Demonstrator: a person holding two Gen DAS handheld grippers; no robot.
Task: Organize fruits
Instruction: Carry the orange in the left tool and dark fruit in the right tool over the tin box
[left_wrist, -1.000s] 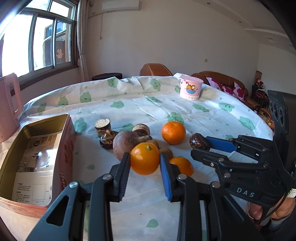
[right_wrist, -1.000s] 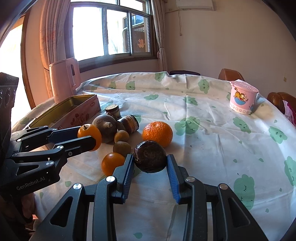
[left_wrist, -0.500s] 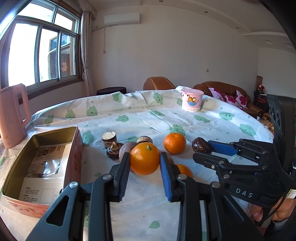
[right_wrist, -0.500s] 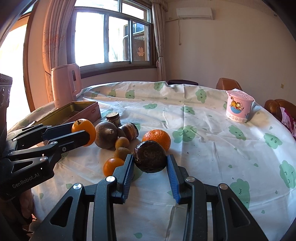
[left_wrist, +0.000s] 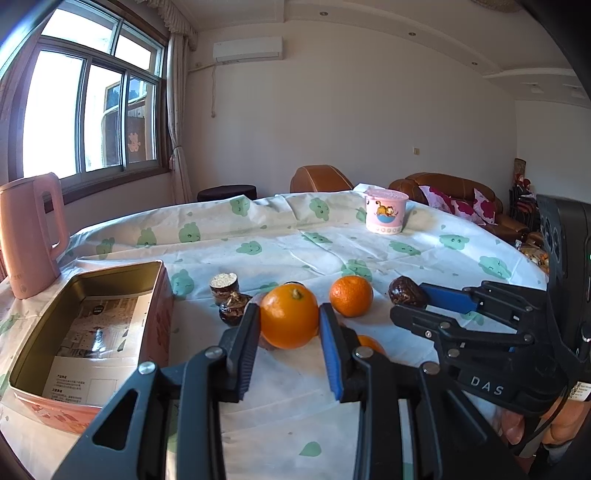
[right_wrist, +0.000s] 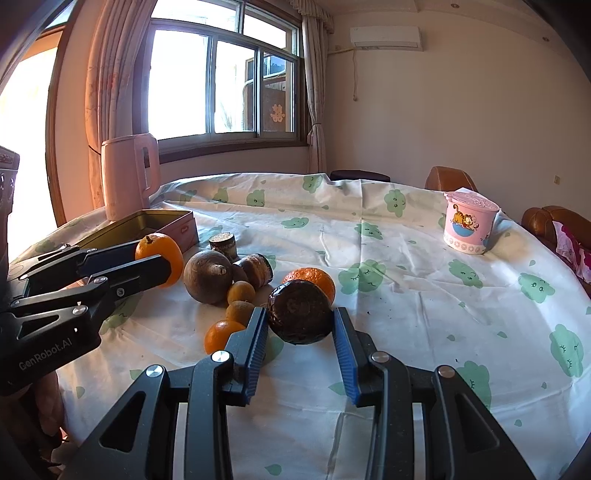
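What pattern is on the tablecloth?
The tablecloth is white with green cloud-like smiling faces and small green drops; the right wrist view shows it best.

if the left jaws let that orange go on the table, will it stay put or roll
The orange is round and smooth, so on the flat tablecloth it would probably roll a little. Its firm-looking skin suggests it won't bruise easily. The metal tin walls would likely contain it.

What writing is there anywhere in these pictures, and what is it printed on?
"DAS": white letters on the right gripper body, seen from the left wrist view.
"GenRobot.AI": pale letters on the left gripper body, seen from the right wrist view.
Printed sheet lying in the tin box: too small to read.
Cartoon cup: a picture only, no legible words.
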